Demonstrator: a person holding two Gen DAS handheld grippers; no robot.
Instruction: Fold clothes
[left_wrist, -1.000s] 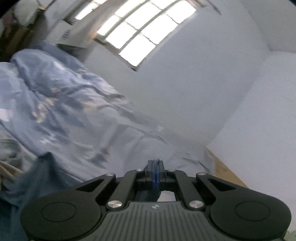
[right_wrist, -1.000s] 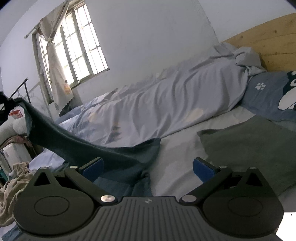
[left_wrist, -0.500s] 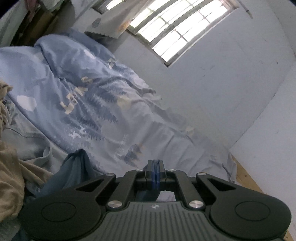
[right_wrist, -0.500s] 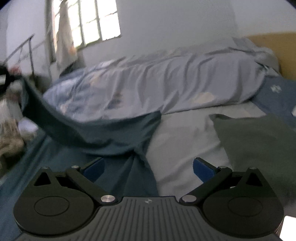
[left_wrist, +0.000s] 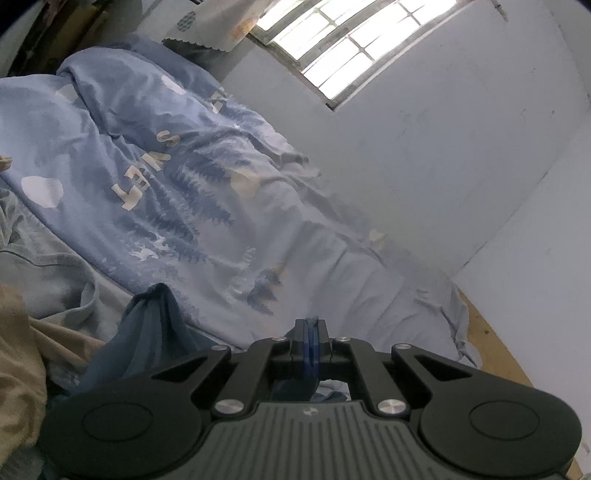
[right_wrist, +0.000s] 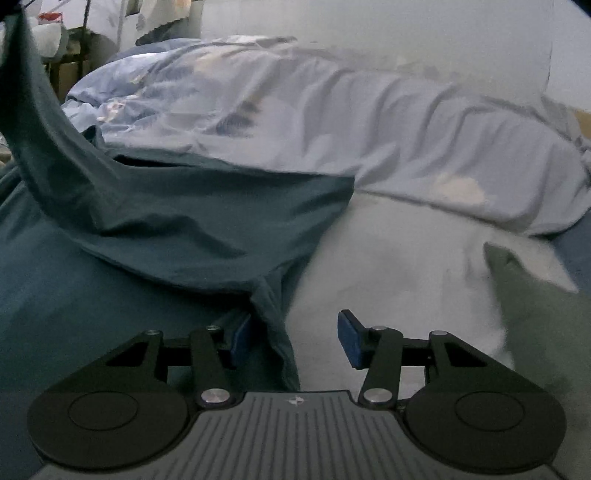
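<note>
A dark teal garment (right_wrist: 184, 221) lies spread on the bed, and one end of it rises to the top left of the right wrist view. My left gripper (left_wrist: 309, 332) is shut on that garment, with a sliver of teal cloth pinched at its tips and more cloth (left_wrist: 147, 332) hanging below left. My right gripper (right_wrist: 295, 338) is low over the garment's right edge and its jaws are closing. A raised fold of the edge stands between them beside the left pad (right_wrist: 240, 336). The right pad (right_wrist: 351, 343) is clear of the cloth.
A light blue printed duvet (right_wrist: 332, 110) is bunched along the wall side of the bed. A grey-green garment (right_wrist: 535, 314) lies flat on the pale sheet (right_wrist: 388, 258) to the right. Beige clothes (left_wrist: 18, 350) are piled at the left. A wooden bed frame (left_wrist: 491, 350) shows by the wall.
My right gripper has dropped and tipped down to the teal garment's edge, and its jaws have narrowed around a fold. The left gripper has sunk a little, still shut on the cloth.
</note>
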